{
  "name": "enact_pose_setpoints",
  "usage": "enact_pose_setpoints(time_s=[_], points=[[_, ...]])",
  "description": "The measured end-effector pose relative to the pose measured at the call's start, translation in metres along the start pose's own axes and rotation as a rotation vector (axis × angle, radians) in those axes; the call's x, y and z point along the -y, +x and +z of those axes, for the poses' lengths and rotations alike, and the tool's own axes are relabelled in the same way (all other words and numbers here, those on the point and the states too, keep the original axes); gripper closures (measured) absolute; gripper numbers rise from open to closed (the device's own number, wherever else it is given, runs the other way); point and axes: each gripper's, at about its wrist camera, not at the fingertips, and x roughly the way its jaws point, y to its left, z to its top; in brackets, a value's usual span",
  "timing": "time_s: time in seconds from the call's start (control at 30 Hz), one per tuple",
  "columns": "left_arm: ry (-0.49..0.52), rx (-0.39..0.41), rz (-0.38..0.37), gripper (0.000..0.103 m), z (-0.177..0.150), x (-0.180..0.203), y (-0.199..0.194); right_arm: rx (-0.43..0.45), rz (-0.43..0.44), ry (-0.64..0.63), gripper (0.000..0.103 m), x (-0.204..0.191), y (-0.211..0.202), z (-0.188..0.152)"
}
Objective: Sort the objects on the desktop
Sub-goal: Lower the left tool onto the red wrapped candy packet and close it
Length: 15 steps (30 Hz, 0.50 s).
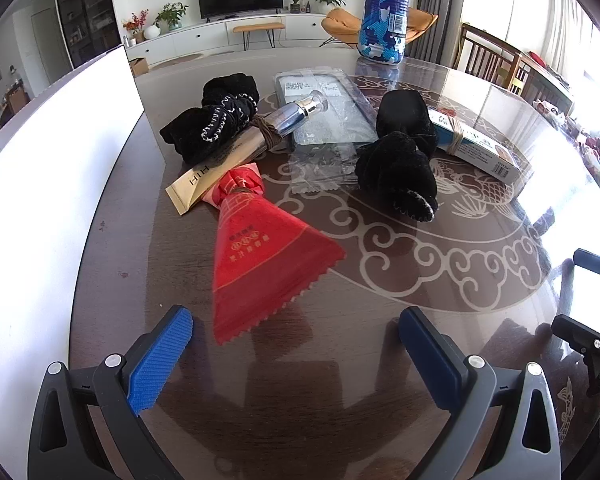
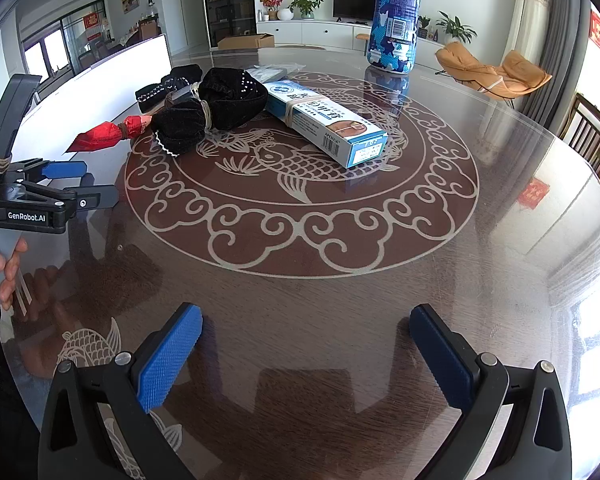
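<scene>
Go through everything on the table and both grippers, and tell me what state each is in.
left gripper: open, empty
right gripper: open, empty
red packet: lying flat, neck tied
blue bottle: upright
medicine box: lying flat, rubber-banded
gold tube: lying flat

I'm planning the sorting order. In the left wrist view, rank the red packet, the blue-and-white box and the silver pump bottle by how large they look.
1. Red packet: looks largest, though it lies nearest the camera, so its true size is unsure.
2. Blue-and-white box.
3. Silver pump bottle: smallest; partly hidden under the tube beside it.
</scene>
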Motion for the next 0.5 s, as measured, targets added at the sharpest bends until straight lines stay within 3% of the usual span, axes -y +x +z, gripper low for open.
enact_pose_setpoints(time_s=[0.13, 0.5], points=[[0.003, -0.030, 0.000, 0.000, 0.012, -0.010, 0.008, 0.000, 0.000, 0.000, 0.000, 0.000, 0.000, 0.000], [-0.165, -0.021, -0.049, 0.000, 0.036, -0.042, 0.011, 0.000, 0.000, 0.000, 0.000, 0.000, 0.000, 0.000]])
